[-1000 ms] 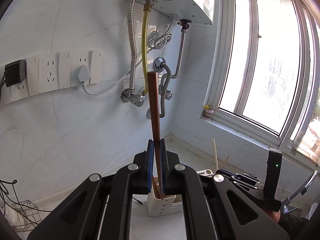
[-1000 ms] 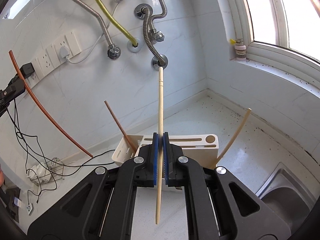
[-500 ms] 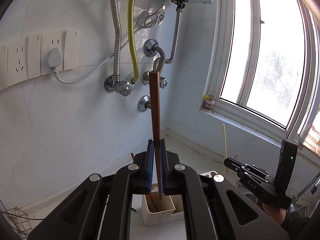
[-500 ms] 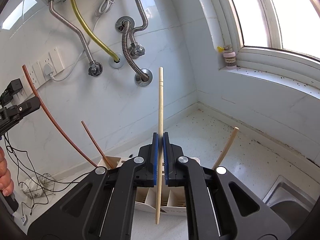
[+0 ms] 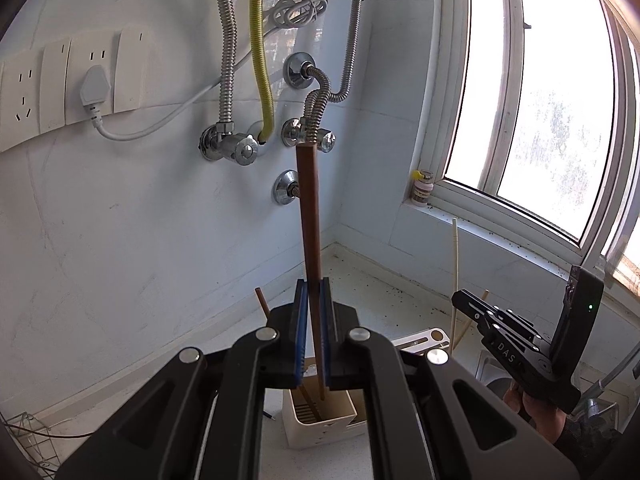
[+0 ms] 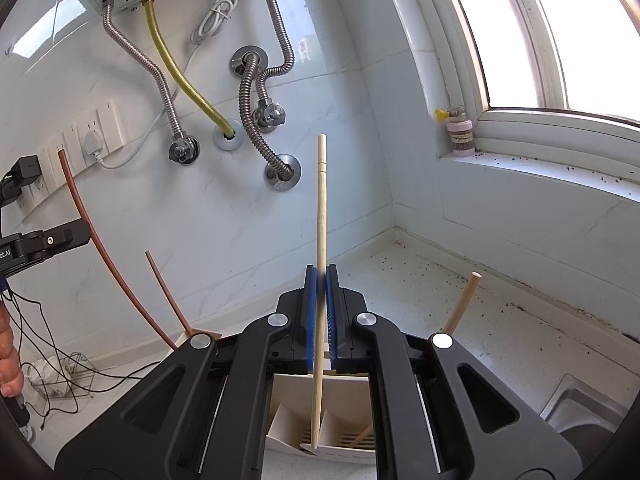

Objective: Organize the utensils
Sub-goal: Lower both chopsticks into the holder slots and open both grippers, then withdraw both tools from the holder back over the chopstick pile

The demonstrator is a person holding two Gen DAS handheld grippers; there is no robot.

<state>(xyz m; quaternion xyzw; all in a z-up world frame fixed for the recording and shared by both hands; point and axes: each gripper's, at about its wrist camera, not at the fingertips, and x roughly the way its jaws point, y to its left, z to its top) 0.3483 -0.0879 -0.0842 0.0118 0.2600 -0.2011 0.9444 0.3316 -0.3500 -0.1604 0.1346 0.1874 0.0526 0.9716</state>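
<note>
My left gripper [image 5: 313, 292] is shut on a brown chopstick [image 5: 309, 216] that stands upright, its lower tip inside a compartment of the cream utensil holder [image 5: 320, 426]. A second brown chopstick [image 5: 262, 302] leans in that compartment. My right gripper [image 6: 321, 280] is shut on a pale wooden chopstick [image 6: 321, 208], upright too, with its tip down in the utensil holder [image 6: 280, 424]. Another pale chopstick [image 6: 462, 304] leans out of the holder to the right. The right view shows the left gripper [image 6: 44, 240] with its brown chopstick [image 6: 100, 248] at far left.
The holder stands on a speckled white counter [image 6: 420, 292] in a wall corner. Metal hoses and valves [image 5: 316, 100] run down the wall behind. A steel sink [image 6: 592, 412] lies at the right, a wire rack with cables [image 6: 60, 376] at the left. A small jar [image 6: 460, 136] sits on the windowsill.
Both grippers have sunk toward the holder with their chopsticks. The brown tip now sits deeper in its compartment, and the pale tip has dropped into the holder.
</note>
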